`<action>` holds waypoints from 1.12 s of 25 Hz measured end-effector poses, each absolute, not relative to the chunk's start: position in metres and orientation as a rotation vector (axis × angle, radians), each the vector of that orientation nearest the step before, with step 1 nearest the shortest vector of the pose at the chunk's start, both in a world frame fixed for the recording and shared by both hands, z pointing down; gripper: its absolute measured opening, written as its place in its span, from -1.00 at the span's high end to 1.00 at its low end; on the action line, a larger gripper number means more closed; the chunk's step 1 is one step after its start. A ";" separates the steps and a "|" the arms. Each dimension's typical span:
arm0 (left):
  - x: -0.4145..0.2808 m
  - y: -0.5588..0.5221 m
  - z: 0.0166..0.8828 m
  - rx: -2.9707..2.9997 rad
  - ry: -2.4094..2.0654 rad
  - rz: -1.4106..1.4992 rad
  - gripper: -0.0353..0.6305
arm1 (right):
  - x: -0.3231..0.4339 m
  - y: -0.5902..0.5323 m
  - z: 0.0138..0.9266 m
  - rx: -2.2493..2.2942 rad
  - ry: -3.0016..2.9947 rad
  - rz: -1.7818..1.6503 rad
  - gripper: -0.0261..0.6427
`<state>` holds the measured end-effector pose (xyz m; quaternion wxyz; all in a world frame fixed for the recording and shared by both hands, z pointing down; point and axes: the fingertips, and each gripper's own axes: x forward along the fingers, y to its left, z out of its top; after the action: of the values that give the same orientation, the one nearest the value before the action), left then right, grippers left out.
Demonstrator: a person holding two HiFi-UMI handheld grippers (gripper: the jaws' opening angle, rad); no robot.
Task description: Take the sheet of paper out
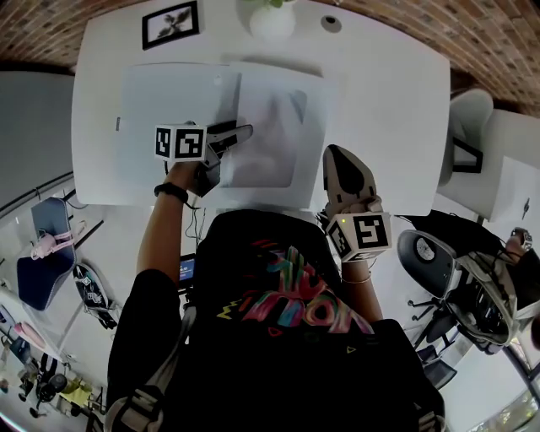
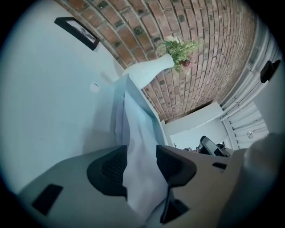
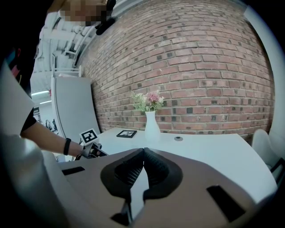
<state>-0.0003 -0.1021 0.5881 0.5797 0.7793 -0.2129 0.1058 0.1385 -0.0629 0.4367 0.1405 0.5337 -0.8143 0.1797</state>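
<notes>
A pale folder lies open on the white table. On its right half rests the sheet of paper. My left gripper reaches in from the left at the sheet's near left edge. In the left gripper view the sheet runs up between the two dark pads, and my left gripper is shut on it. My right gripper hovers at the table's near edge, right of the sheet. It is shut with nothing between its jaws.
A white vase with flowers, a black picture frame and a small round disc stand along the table's far side by the brick wall. An office chair is off the table's right.
</notes>
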 end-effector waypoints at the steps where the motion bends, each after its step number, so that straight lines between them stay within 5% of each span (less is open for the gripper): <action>1: 0.001 -0.101 0.589 1.815 -0.486 0.264 0.25 | 0.138 -0.063 0.436 1.545 -2.352 0.521 0.87; 7: -0.003 -0.098 0.595 1.804 -0.492 0.328 0.49 | 0.139 -0.063 0.436 1.555 -2.346 0.529 0.87; 24: 0.001 -0.105 0.592 1.845 -0.504 0.305 0.44 | 0.139 -0.057 0.446 1.541 -2.316 0.563 0.87; 28: -0.004 -0.105 0.599 1.839 -0.531 0.355 0.73 | 0.140 -0.059 0.446 1.545 -2.314 0.565 0.87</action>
<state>-0.0035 -0.1048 0.5986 0.5627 0.7810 -0.2253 0.1506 0.1398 -0.0586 0.4457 0.1504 0.5379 -0.8058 0.1968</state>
